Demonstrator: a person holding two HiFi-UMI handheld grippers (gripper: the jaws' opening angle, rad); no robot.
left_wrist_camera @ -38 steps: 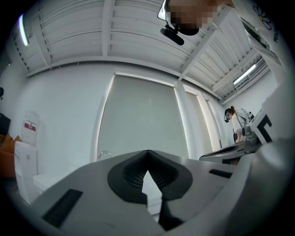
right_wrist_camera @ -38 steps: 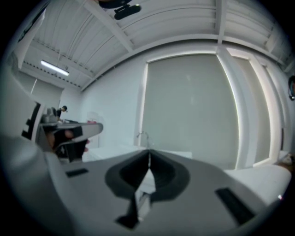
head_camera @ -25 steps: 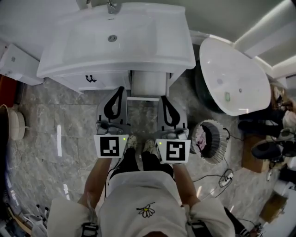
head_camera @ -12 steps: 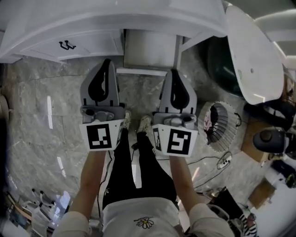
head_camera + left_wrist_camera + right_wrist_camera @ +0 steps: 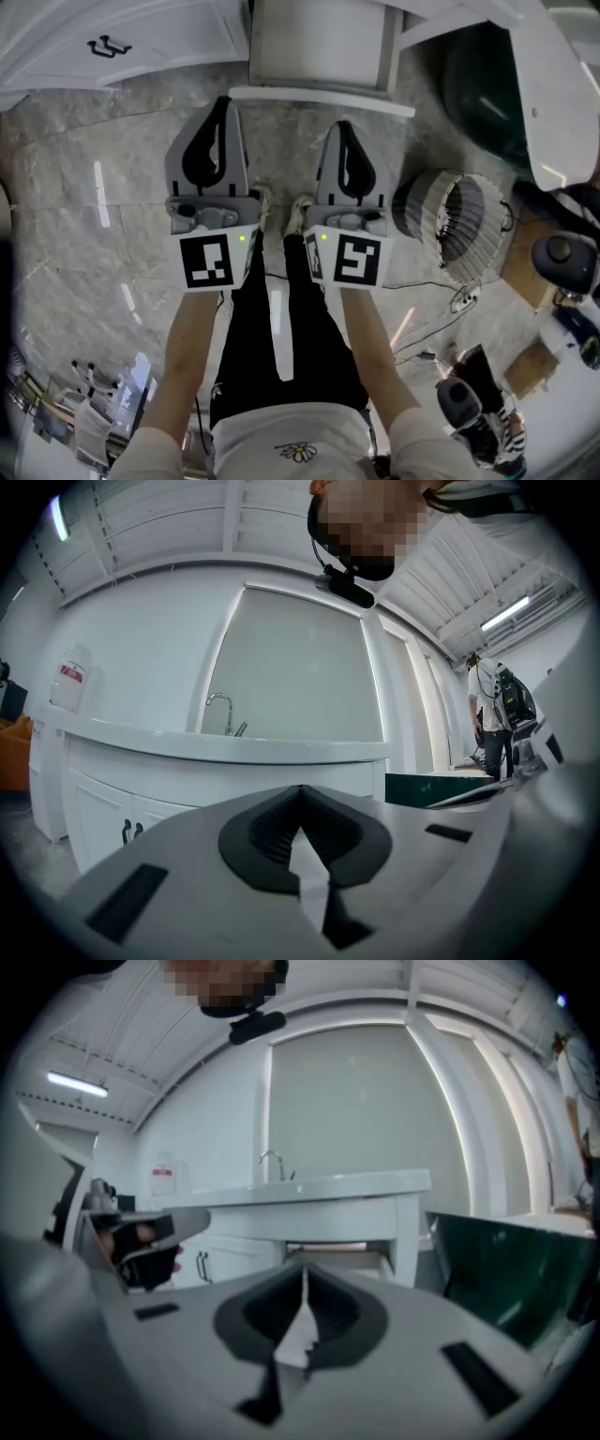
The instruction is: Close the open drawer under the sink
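The open drawer [image 5: 319, 47] juts out of the white vanity at the top of the head view, its white front panel [image 5: 323, 99] facing me. My left gripper [image 5: 223, 103] is shut and empty, its tip just left of that front panel's left end. Shut and empty too, my right gripper [image 5: 344, 127] sits a little short of the panel. In the right gripper view the drawer [image 5: 337, 1252] shows pulled out under the sink counter [image 5: 309, 1190], straight beyond the closed jaw tips [image 5: 304, 1283]. The left gripper view looks at the vanity [image 5: 187, 761] past its closed tips [image 5: 300, 789].
A cabinet door with black handles [image 5: 108, 45] is left of the drawer. A wicker waste basket [image 5: 459, 225] stands on the marble floor at the right, with a dark green tub [image 5: 487, 84] behind it. Cables and clutter [image 5: 459, 300] lie at the lower right.
Both grippers have sunk with the head, side by side. The sink basin has slid out of the top of the head view, and the drawer now appears closer.
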